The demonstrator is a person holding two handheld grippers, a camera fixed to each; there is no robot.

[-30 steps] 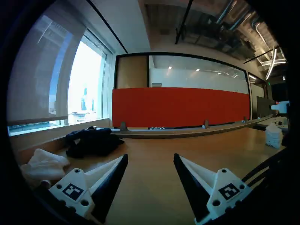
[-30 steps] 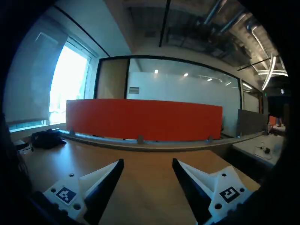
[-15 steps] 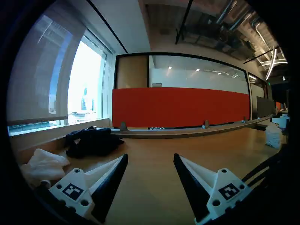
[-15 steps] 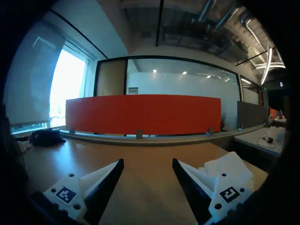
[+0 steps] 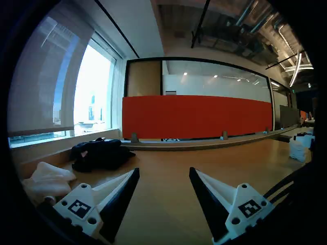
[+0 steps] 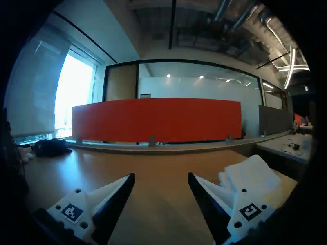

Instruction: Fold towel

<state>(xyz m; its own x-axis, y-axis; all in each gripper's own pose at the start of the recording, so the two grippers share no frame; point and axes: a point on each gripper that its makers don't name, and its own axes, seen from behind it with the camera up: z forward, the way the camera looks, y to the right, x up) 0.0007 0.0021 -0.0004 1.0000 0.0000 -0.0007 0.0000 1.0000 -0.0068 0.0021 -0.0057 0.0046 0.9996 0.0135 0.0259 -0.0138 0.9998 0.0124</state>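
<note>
Left gripper view: how does the left gripper [image 5: 164, 169] stand?
— Fingers spread apart over the wooden table [image 5: 163, 212], on the near side of the red partition [image 5: 196, 116].
And the right gripper [image 6: 161, 174]?
— Parted too, gripping nothing. The folded white towel [image 6: 250, 174] lies on the table nearer than the partition, just beside that gripper's right-hand finger.

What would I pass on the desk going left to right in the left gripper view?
crumpled white cloth → black bundle of clothing → white pile at the far right edge
</note>
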